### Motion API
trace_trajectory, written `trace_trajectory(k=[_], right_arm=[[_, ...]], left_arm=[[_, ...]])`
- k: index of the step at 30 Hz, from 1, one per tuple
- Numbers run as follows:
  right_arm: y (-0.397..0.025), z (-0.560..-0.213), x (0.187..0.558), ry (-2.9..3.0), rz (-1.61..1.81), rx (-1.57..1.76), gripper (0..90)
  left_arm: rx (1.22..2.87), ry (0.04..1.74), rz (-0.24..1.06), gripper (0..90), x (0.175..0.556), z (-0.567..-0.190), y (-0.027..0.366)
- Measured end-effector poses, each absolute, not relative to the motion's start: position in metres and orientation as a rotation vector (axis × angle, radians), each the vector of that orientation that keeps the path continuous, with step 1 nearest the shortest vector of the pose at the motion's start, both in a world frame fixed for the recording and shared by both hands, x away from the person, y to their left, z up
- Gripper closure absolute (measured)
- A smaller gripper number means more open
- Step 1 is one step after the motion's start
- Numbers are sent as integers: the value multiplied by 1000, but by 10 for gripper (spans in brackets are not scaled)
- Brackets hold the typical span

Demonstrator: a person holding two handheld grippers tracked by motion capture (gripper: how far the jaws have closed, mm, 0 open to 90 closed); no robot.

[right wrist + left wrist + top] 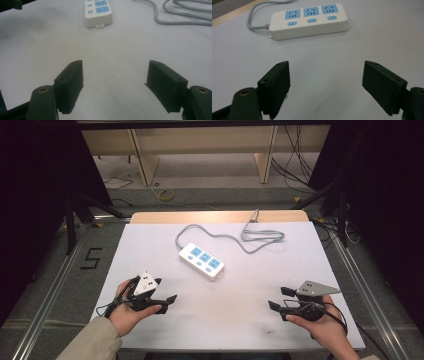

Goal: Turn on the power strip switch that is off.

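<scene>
White surface: we see a white table cover [150,250] under everything, wooden edge at the far side.
High view, strip: white power strip [201,260] with blue sockets lies well ahead of both grippers, between them; grey cable [250,239] loops off beyond it.
High view, grippers: left gripper [169,302] and right gripper [276,298] low over the cover, each in a hand, jaws pointing inward, both well apart from the strip.
Left gripper view: fingers [277,85] spread wide, nothing between them; power strip [308,20] sits ahead, slightly toward the left finger, untouched.
Right gripper view: fingers [71,83] wide, gap bare; strip end [98,12] ahead past the left finger, cable [175,15] ahead past the right finger.
Progress: we judge nothing done yet; reach, grasp and any handling of the strip all remain.
</scene>
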State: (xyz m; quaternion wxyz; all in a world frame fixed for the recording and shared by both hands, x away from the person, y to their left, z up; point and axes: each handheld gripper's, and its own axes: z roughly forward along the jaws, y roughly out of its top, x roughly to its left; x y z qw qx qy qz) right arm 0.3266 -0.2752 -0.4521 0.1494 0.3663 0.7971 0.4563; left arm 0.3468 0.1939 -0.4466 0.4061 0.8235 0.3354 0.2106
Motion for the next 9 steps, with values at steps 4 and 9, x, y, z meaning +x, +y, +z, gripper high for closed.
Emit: trace_trajectory(k=[4, 9], right_arm=[[-276, -452, 326, 2292, 1311, 1053, 298], [-276, -452, 326, 2294, 1311, 1052, 297]], left_arm=[[2079, 849, 536, 221, 348, -448, 193], [2092, 840, 540, 221, 348, -449, 190]])
